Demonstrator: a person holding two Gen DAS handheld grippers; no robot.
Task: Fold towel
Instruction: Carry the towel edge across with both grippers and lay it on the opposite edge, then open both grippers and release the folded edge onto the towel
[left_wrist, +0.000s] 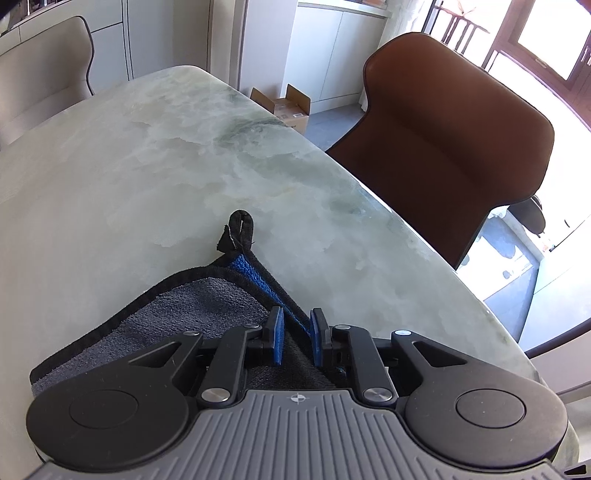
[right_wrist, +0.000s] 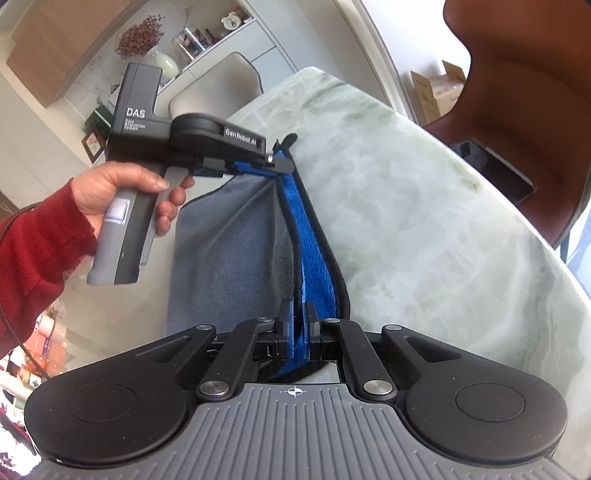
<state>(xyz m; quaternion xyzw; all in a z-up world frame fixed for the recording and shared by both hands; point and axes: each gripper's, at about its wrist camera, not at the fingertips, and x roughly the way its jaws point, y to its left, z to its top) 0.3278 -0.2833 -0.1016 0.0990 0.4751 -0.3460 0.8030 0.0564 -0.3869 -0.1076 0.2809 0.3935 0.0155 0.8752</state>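
The towel is grey with a black hem and a blue reverse side. It lies partly on the marble table, its hanging loop pointing away from me. My left gripper is shut on the towel's hemmed edge near that corner. In the right wrist view the towel stretches between both grippers, blue side turned up along the right edge. The left gripper, held by a hand in a red sleeve, pinches the far corner. My right gripper is shut on the near corner.
A brown chair stands at the table's right edge, also visible as the brown chair with a dark flat item on its seat. A beige chair is at the far end. A cardboard box sits on the floor.
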